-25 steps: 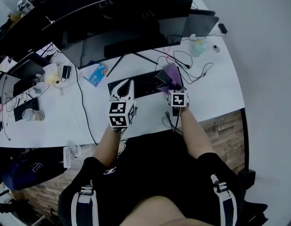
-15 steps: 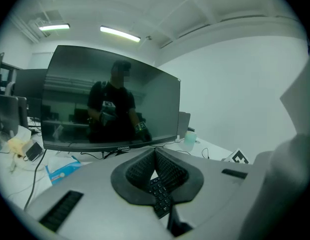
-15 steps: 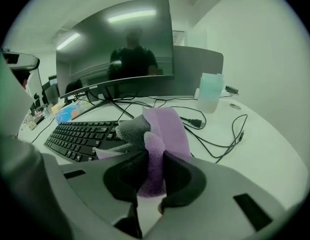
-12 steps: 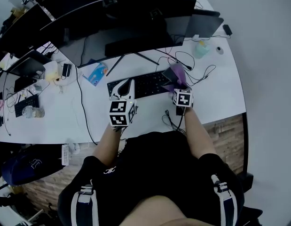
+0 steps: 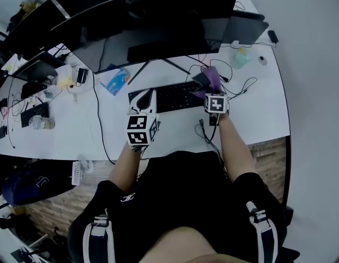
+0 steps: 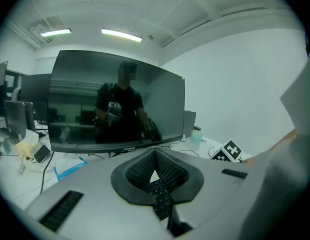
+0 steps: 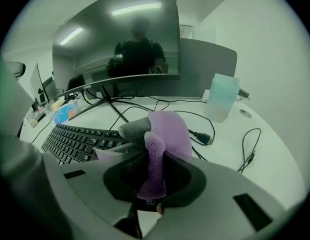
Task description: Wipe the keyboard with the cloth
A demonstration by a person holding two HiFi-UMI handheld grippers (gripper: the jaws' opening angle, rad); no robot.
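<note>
Wiping stroke reaches the keyboard's right end

Since a second ago our right gripper point(image 5: 208, 87) has slid the purple cloth point(image 5: 211, 78) toward 3 o'clock, from the right part of the keyboard point(image 5: 168, 96) to its end. We work at a long white desk point(image 5: 257, 114) under a wide curved monitor point(image 5: 158, 15). Loose cables point(image 5: 235, 86) trail at 3 o'clock of the keyboard, a pale bottle point(image 5: 240, 56) stands at 1 o'clock of it, and a blue packet point(image 5: 115, 81) lies at 10 o'clock. Both forearms reach toward 12 o'clock. The right jaws pinch the cloth, which bunches up over the last keys. Our left gripper point(image 5: 147, 98) sits at the keyboard's left end, jaws pressed together at their tips, holding nothing.
</note>
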